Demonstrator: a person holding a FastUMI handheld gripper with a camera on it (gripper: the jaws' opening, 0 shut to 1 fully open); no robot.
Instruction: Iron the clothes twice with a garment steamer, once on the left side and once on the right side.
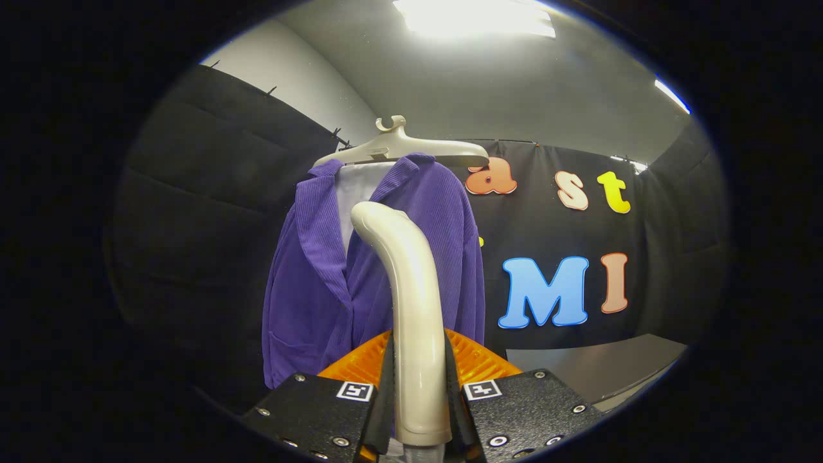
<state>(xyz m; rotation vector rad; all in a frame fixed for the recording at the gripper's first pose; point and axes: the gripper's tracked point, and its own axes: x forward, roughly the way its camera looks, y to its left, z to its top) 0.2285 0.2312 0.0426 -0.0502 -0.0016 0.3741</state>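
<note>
No readable writing
Two square coded markers (355,390) sit on the gripper (418,366), flanking the steamer handle (411,289) its fingers clamp; neither shows legible characters.

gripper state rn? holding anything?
Gripper: shut on the cream curved plastic steamer handle, a finger pressing each side; its head points toward the purple corduroy jacket on the beige hanger.
</note>
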